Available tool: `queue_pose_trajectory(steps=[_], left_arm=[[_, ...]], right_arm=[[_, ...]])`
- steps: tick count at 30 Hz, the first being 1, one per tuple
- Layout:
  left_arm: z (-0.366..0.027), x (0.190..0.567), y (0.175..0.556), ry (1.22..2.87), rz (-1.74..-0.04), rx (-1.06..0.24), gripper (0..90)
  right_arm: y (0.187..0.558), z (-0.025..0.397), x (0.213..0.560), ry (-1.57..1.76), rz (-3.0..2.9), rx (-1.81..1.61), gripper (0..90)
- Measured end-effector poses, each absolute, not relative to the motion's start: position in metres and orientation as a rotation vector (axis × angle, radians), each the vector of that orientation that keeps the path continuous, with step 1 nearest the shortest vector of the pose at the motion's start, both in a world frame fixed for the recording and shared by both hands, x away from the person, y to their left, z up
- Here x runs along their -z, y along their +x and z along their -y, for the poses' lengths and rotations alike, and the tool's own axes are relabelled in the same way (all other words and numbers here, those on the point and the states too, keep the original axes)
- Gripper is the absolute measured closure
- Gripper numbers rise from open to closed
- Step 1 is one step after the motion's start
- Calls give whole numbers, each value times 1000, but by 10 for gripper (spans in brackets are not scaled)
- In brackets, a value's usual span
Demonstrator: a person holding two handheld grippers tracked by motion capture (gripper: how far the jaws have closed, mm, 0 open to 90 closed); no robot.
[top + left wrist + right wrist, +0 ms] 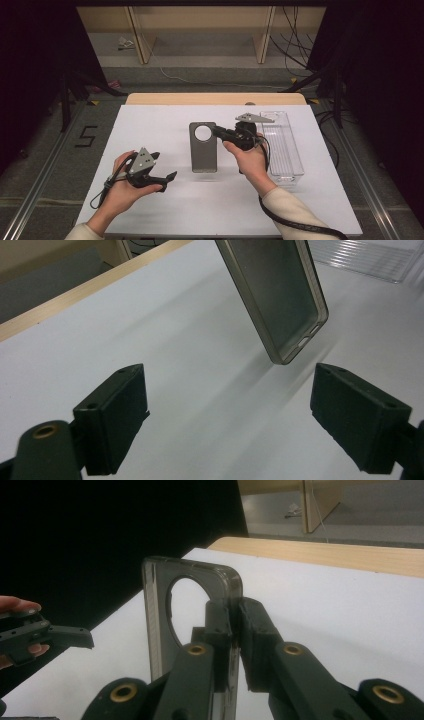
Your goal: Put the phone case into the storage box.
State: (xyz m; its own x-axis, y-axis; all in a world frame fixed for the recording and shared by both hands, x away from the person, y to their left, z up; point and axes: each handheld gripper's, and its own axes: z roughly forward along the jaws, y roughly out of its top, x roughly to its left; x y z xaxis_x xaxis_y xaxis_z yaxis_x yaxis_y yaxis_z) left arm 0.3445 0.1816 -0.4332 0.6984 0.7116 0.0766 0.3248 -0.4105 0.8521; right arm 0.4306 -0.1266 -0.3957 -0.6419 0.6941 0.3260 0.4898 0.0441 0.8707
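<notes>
Phone case (203, 147), a smoky translucent grey shell with a round camera cutout near its far end, hangs above the white table (150, 120), pinched at its upper right edge by the right gripper (218, 132). In the right gripper view the two black jaws are closed tight on the case wall just beside the cutout, and the case (159, 605) stands up on edge in front of the camera. In the high view the person's right hand (250, 159) holds that tool from below, its grey three-cornered plate on top and its cable trailing down past the sleeve. The left gripper (168, 177) sits well apart from the case, near the front left of the table, held in the left hand (121, 186); its jaws point toward the case. In the left gripper view these jaws are spread wide with nothing between them, and the lower end of the case (280, 295) shows beyond them, tilted and lifted off the table with a faint shadow underneath. A clear plastic tray (286, 150) lies on the table just to the right of the right hand. The table's wooden far edge (215, 98) shows past the white surface.
</notes>
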Motion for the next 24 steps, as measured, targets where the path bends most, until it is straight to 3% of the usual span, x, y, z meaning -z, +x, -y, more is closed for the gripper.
queue_pose_trajectory(steps=[24], left_arm=[[-184, 434, 346, 1999, -813, -553, 144]], right_arm=[[432, 132, 392, 1217, -2117, -1637, 835]])
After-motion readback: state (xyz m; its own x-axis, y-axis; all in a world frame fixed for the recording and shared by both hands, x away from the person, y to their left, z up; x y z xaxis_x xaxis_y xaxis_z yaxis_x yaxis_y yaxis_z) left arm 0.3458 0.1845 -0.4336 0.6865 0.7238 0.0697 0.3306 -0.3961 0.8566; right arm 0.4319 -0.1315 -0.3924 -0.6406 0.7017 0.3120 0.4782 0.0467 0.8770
